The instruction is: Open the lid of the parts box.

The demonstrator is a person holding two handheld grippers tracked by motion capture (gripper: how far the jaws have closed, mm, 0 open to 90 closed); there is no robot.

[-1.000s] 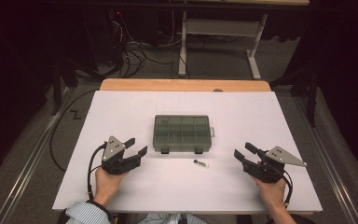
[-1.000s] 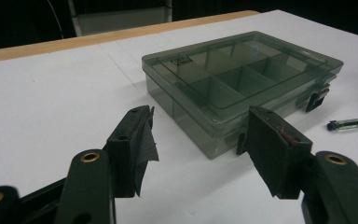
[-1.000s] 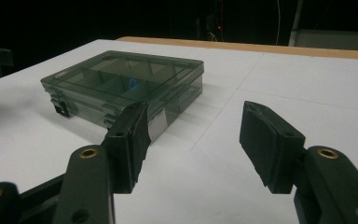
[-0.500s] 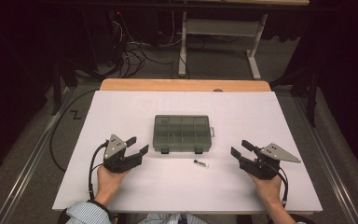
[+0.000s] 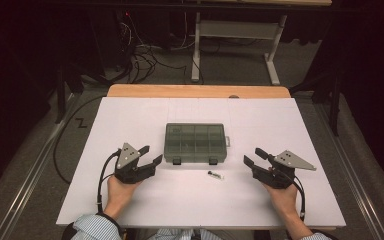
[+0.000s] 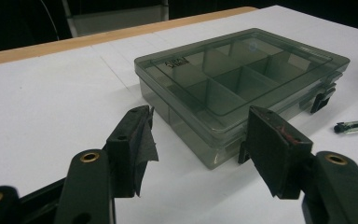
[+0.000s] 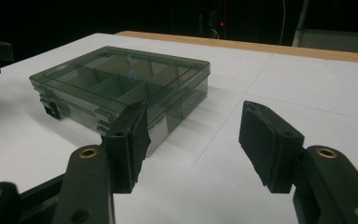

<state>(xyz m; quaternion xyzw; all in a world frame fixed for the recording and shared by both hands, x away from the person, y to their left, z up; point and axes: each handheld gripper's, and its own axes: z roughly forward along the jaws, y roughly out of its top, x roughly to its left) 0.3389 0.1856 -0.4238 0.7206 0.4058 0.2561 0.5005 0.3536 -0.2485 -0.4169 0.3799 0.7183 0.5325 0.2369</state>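
Both tools sat low in the high view, each side of the smoked compartment box (image 5: 196, 143) at frame centre, lid shut, latches facing me. My left gripper (image 5: 148, 156) lay lower left of the box, jaws spread, nothing between them; in the left gripper view the near corner of the box (image 6: 233, 88) stood just beyond the pads. My right gripper (image 5: 254, 159) was lower right, jaws likewise apart and empty, clear of the box (image 7: 121, 86). A small dark-tipped pen-like item (image 5: 214, 175) lay on the white table (image 5: 300, 130) just below the box's lower right latch.

Risk, as I judged it: closing in from the right could sweep that item away, and a one-sided push could skate the light box across the smooth sheet.

Against the earlier high views, my right gripper had crept left toward the box; the left had barely shifted.
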